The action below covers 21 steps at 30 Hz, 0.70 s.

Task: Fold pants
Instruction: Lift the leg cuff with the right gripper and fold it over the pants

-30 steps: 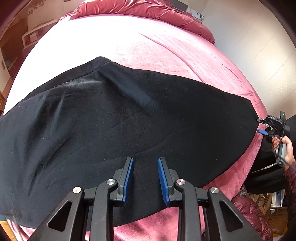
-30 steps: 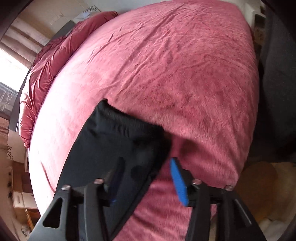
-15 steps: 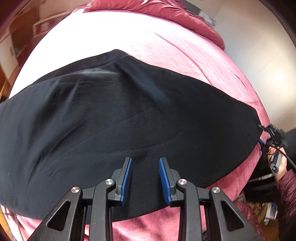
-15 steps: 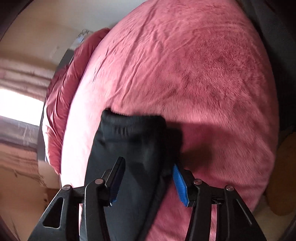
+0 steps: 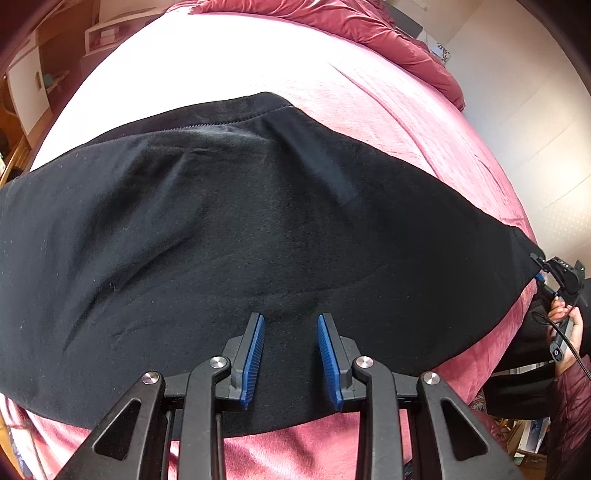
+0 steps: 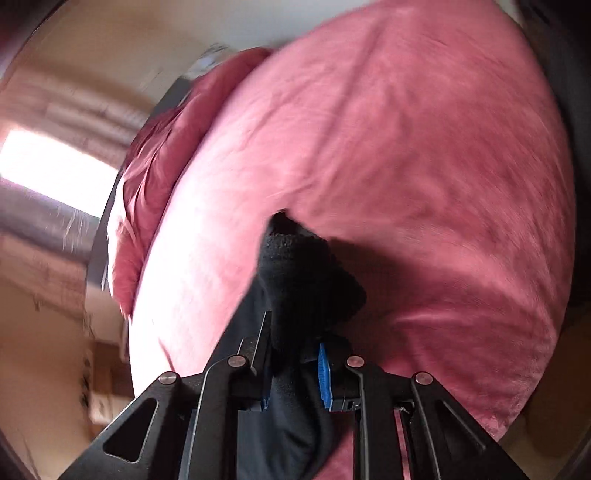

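Note:
Black pants (image 5: 236,236) lie spread across a pink-red bed cover (image 5: 424,122), folded lengthwise. My left gripper (image 5: 291,325) is open and empty, just above the pants near their near edge. In the right wrist view my right gripper (image 6: 295,339) is shut on the pants' ribbed cuff end (image 6: 299,269), which bunches up between the fingers and is lifted off the cover. The right gripper also shows in the left wrist view (image 5: 554,273) at the pants' far right end, held by a hand.
A crumpled red duvet (image 5: 369,33) lies at the head of the bed. Wooden shelves (image 5: 33,81) stand at the left. A bright window (image 6: 55,166) and a beige wall are beyond the bed. The bed's edge drops off at the right.
My right gripper has closed on the cuff end and lifted it, tilting toward the window. My left gripper stays open and has drifted slightly forward over the pants.

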Tool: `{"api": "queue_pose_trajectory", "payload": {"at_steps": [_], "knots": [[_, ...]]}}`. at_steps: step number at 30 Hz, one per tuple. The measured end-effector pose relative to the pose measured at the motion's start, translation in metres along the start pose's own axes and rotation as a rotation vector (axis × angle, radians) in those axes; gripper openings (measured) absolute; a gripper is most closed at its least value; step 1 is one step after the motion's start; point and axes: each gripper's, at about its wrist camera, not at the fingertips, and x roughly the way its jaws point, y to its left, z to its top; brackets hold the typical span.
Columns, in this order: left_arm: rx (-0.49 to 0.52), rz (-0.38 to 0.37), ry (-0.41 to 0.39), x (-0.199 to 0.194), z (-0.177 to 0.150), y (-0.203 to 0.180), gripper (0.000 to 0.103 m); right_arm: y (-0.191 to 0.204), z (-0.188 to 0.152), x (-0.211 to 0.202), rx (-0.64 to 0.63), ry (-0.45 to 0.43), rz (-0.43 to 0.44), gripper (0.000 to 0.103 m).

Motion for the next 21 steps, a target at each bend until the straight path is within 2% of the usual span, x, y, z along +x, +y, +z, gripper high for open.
{"api": "queue_pose_trajectory", "payload": {"at_steps": [4,7,16,21], "knots": [[-0.005,-0.01,-0.005,0.0,0.0,0.001,0.03,0.04,-0.008,0.002,-0.146,0.038,0.0,0.019],[-0.006,-0.019,-0.001,0.0,0.0,0.005,0.03,0.077,-0.03,0.0,-0.281,0.073,0.011,0.019],[-0.03,-0.059,-0.008,-0.009,0.002,0.017,0.03,0.175,-0.12,0.012,-0.626,0.2,0.072,0.018],[-0.048,-0.076,-0.009,-0.011,0.0,0.023,0.03,0.21,-0.181,0.039,-0.753,0.301,0.1,0.018]]}}
